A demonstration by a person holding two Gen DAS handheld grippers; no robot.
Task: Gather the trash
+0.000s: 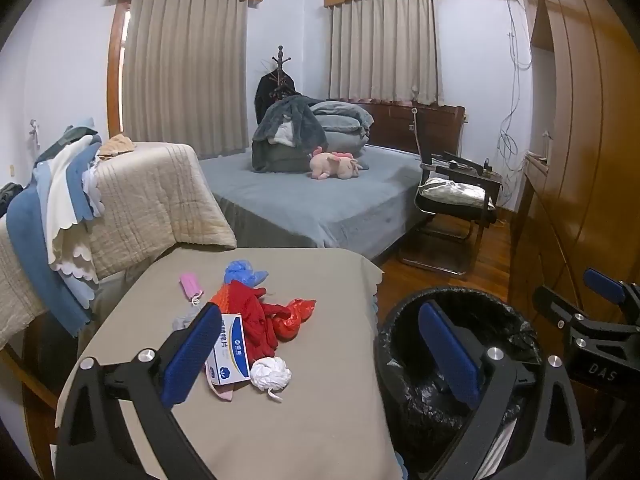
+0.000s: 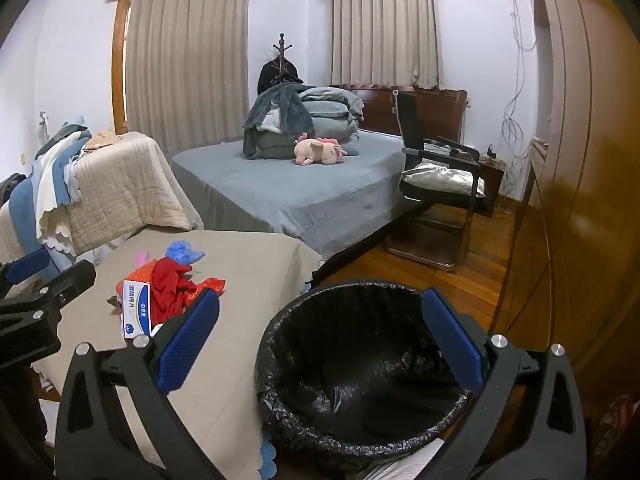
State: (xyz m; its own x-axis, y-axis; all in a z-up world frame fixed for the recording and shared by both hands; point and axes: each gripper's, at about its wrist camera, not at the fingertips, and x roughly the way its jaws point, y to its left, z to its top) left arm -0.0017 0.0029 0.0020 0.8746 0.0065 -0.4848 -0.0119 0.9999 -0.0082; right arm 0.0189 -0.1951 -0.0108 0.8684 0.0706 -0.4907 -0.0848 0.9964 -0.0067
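Observation:
A pile of trash lies on the beige-covered table [image 1: 312, 392]: a white and blue box [image 1: 230, 350], red plastic bags [image 1: 260, 320], a blue bag [image 1: 244, 274], a pink mask [image 1: 191, 286] and a white wad [image 1: 271, 374]. A bin with a black liner [image 2: 352, 372] stands right of the table; it also shows in the left wrist view [image 1: 452, 376]. My left gripper [image 1: 320, 354] is open and empty, above the table's near right edge. My right gripper [image 2: 320, 342] is open and empty over the bin. The box [image 2: 136, 308] and red bags [image 2: 172, 290] lie to its left.
A bed with a grey sheet [image 1: 312, 196], folded bedding and a pink plush [image 1: 336, 164] stands behind the table. A chair draped with quilts [image 1: 132, 204] is at left. A black chair [image 1: 452, 208] and a wooden wardrobe [image 1: 580, 152] are at right.

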